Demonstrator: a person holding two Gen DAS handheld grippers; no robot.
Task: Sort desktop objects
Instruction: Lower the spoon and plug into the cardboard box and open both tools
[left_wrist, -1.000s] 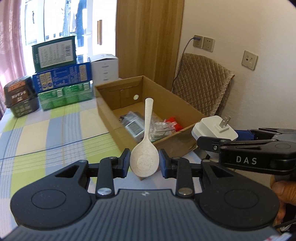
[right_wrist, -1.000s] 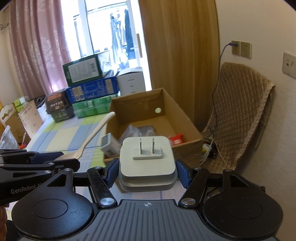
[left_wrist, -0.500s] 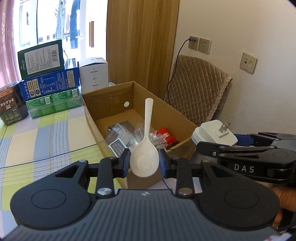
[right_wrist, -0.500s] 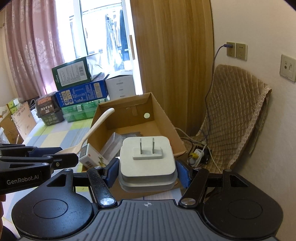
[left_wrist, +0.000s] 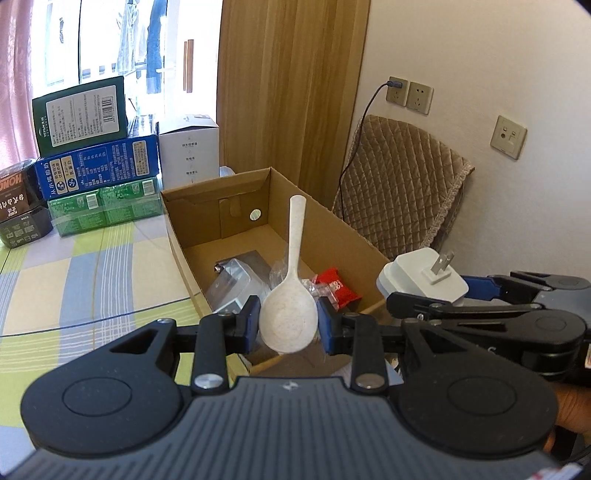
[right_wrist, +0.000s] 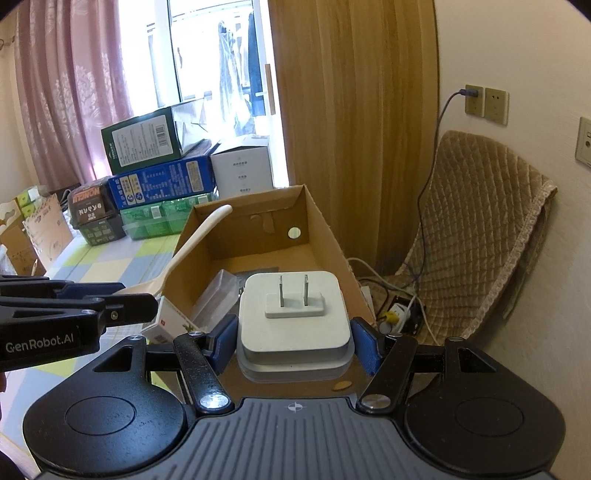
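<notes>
Flanking cardboard box (left_wrist: 354, 236), stacked cartons (left_wrist: 98, 170), quilted chair (left_wrist: 402, 184)

Checked tablecloth table (left_wrist: 92, 280), open cardboard box (left_wrist: 354, 243), stacked cartons (left_wrist: 96, 177)

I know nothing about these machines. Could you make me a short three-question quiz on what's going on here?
1. True or false: the left gripper grips the spoon by its bowl.
2. What does the right gripper hold? A) a red packet B) a white plug adapter C) a green carton
3. Fill in: the spoon's handle points toward the open cardboard ____.

Key: 1 true; 2 B; 3 box.
</notes>
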